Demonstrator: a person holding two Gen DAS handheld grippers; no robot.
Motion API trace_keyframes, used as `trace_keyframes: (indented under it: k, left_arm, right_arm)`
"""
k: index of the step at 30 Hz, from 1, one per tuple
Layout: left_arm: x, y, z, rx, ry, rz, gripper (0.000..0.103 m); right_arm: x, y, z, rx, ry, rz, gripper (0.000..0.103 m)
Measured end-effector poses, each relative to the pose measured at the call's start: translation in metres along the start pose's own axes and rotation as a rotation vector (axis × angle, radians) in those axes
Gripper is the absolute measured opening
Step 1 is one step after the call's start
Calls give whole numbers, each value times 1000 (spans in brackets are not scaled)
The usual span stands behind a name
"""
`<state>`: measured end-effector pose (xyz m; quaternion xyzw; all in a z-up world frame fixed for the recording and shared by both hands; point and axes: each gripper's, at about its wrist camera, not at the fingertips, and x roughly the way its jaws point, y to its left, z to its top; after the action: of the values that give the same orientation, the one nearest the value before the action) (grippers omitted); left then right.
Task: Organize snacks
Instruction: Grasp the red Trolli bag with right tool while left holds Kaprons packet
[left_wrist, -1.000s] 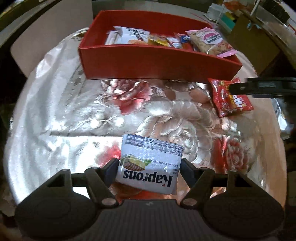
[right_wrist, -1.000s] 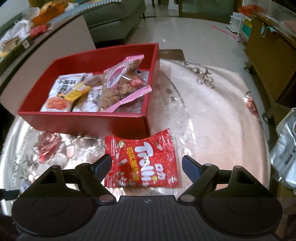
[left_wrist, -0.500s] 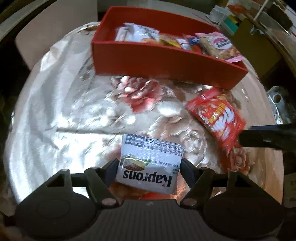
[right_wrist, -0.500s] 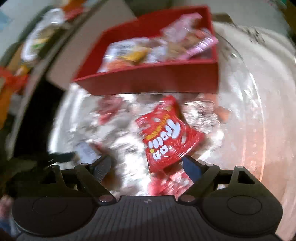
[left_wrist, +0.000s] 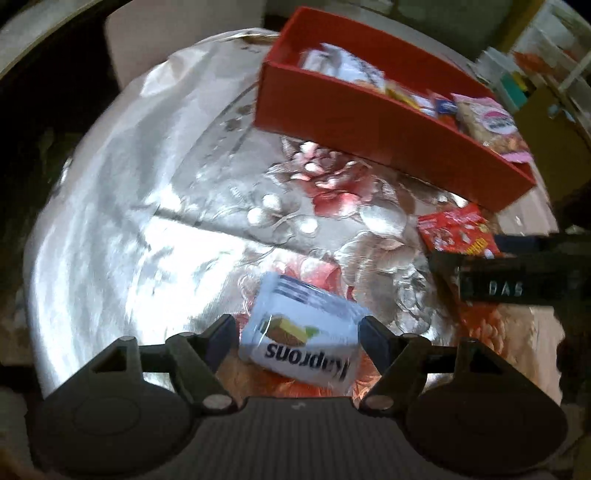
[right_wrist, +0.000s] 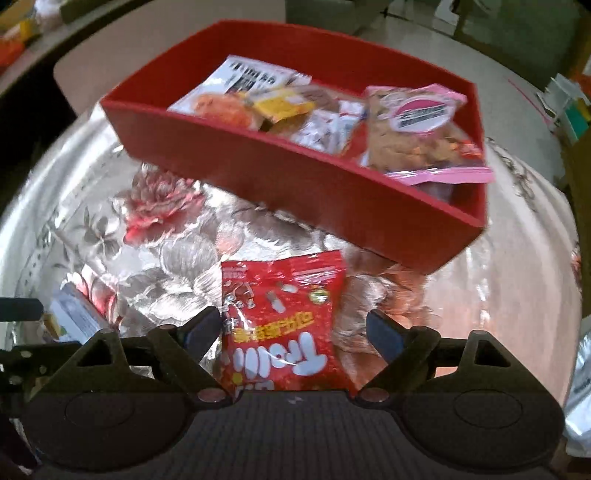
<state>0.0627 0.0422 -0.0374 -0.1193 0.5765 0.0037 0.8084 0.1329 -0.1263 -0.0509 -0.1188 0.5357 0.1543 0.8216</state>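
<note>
Left wrist view: shiny floral-clothed counter (left_wrist: 122, 206) carries a red box (left_wrist: 373, 136); left gripper (left_wrist: 297, 328) jaws wide around white wafer packet (left_wrist: 303, 339), right gripper (right_wrist: 295, 326) jaws wide around red gummy bag (right_wrist: 284, 325); shelves behind.

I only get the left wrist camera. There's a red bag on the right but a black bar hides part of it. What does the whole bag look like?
Observer: The right wrist view shows all of the red Trolli bag, flat on the flowered tablecloth, white letters upside down.
Operator: Is anything grabbing it?
Observer: No. It lies between the right gripper fingers; one finger is at the bag's edge, the other stands clear of it.
Operator: What's in the red box's far end? Mine is blurry.
Observer: In the red box, a pink-edged cookie bag leans over the wall at one end; a white packet lies at the other.
</note>
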Motion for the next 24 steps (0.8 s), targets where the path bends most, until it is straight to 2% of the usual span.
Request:
trace_keyframes:
  k: [3,5,6,7,8,12,15,16,17,19,22,24]
  left_arm:
    - [3,-1,-4,-72,1,12,68]
    - [-1,-5,-7,-77,0,10,68]
    - [-4,-8,-8,-61,-7,5,68]
    - [-7,-12,-9,-28,-18,7,69]
    - [-8,-16,-10,2,-24,15,70]
    - [-4,-28,-12,140,-55,104,73]
    - [6,-34,-16,218,-29,111,78]
    - [12,-35,-17,245,-13,124,80]
    - [16,-36,-18,270,-6,135,87]
    - [16,-36,-22,287,-23,144,88]
    - [15,-32,-21,283,-25,131,82]
    - [12,-33,-22,303,-36,129,66]
  right_arm:
    - [5,2,-2,-8,-4,-23,92]
    - [6,-1,-3,9,-4,-14,98]
    - [6,-5,-4,36,5,-10,103]
    - [11,-8,-6,61,37,0,103]
    - [10,-9,-8,58,26,3,103]
    - [9,-9,-14,39,4,7,102]
    - [2,-10,-20,18,-10,17,91]
    - [-3,-9,-23,10,-13,24,84]
    - [-6,-9,-24,8,-16,27,76]
    - [-11,-8,-26,-5,-25,23,72]
    - [-16,-7,-26,-10,-30,19,68]
    - [-17,-6,-26,-15,-28,15,66]
